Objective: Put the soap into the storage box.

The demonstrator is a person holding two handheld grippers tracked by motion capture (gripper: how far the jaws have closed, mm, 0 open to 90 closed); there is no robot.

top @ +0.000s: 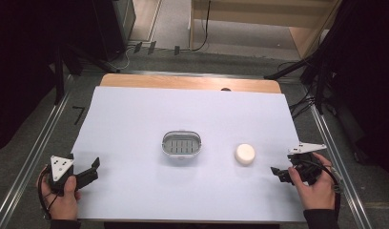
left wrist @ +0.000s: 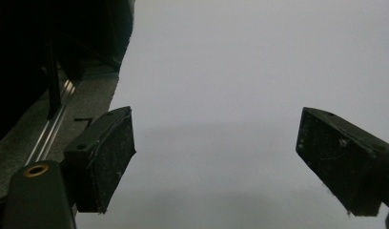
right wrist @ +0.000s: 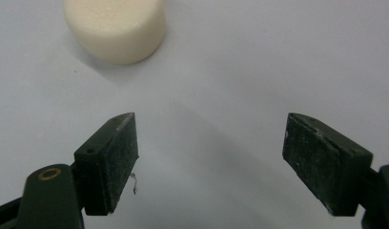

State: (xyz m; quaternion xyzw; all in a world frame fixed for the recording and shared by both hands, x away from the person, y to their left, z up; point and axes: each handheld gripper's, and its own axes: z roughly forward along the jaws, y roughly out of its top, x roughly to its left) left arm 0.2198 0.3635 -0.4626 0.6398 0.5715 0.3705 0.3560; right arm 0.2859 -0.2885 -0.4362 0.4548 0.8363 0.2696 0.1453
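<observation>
A round cream soap bar (top: 244, 153) lies on the white sheet (top: 135, 119), right of centre. An oval grey slotted dish (top: 181, 144) sits in the middle, empty. My right gripper (top: 278, 174) is at the right front, a short way right of the soap and pointing toward it. In the right gripper view its jaws (right wrist: 209, 157) stand open with only bare sheet between them, and the soap (right wrist: 115, 26) is ahead at the upper left. My left gripper (top: 91, 171) rests at the left front corner. In the left gripper view its jaws (left wrist: 216, 157) are open and hold nothing.
The white sheet covers a wooden table whose far edge (top: 183, 82) shows. Metal rails (top: 45, 138) run along both sides. Dark stands and cables (top: 316, 90) crowd the far right. A grey floor strip (left wrist: 73, 114) borders the sheet's left edge.
</observation>
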